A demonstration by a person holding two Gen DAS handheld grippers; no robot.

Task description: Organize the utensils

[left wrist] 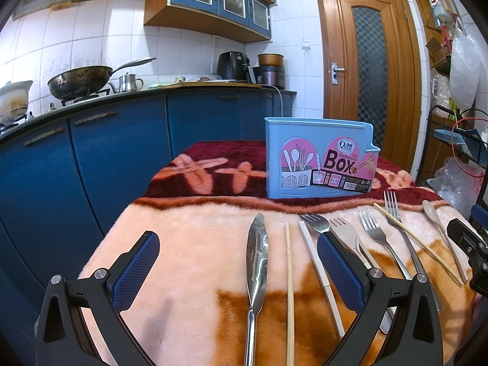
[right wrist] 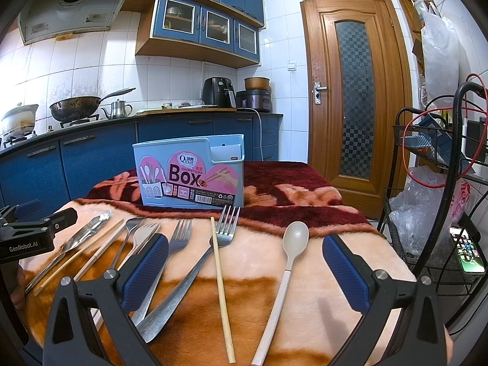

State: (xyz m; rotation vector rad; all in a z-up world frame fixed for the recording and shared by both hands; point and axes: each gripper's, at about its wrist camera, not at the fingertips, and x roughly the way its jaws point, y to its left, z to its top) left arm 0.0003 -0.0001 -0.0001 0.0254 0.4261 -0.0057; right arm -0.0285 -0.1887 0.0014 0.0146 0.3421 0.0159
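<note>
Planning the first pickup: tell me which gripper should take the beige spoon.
Right. The right gripper is open with the beige spoon between its fingers; the left gripper frames the knife instead.

Each gripper, the left gripper and the right gripper, has black angular arms with triangular cut-outs, round silver screws at the pivots, and blue dimpled pads inside its fingers. White "GenRobot.AI" lettering marks the left body.

Left gripper, black frame with blue textured pads: jaws spread wide, nothing between them, held low and level, pointing to the far side. Right gripper, same build: jaws wide apart, empty, level, just right of the left one.
</note>
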